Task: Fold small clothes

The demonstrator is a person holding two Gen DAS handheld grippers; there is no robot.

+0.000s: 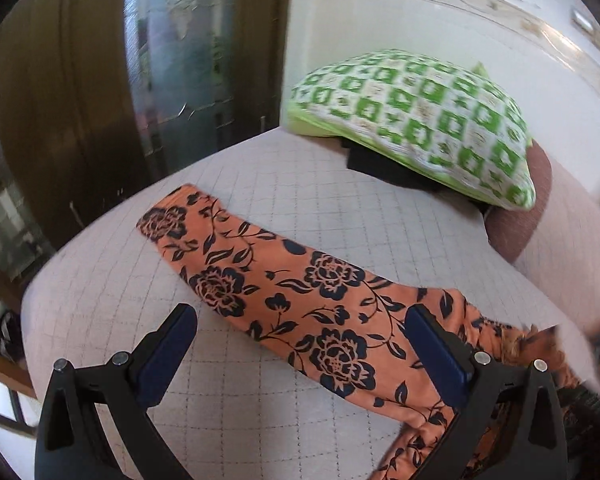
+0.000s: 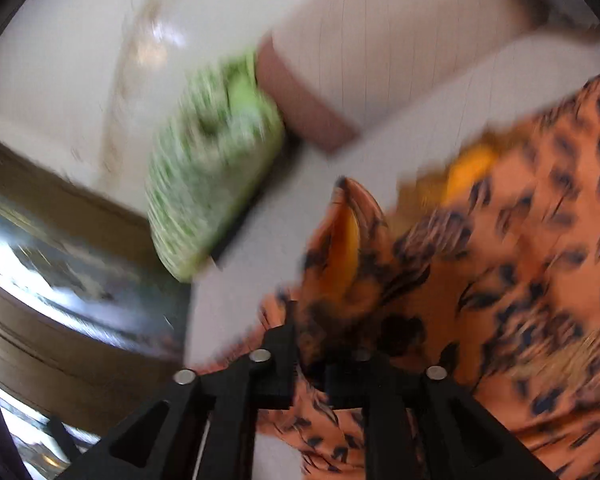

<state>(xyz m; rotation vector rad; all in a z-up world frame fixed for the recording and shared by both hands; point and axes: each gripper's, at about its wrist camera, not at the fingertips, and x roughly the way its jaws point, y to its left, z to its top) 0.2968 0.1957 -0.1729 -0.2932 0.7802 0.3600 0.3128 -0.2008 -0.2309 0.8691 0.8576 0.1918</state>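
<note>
An orange garment with dark blue flowers (image 1: 284,292) lies stretched on a pale quilted bed (image 1: 300,184), one narrow leg running to the far left. My left gripper (image 1: 300,320) is open and empty just above the cloth, its blue-padded fingers (image 1: 168,352) wide apart on either side of the leg. My right gripper (image 2: 324,344) is shut on a bunched part of the same garment (image 2: 500,280) and holds it lifted off the bed; that view is blurred.
A green and white patterned pillow (image 1: 420,120) lies at the bed's far right on something dark (image 1: 380,164). A brown bolster (image 1: 520,208) lies beside it. A wooden door with frosted glass (image 1: 172,60) stands past the bed's left edge.
</note>
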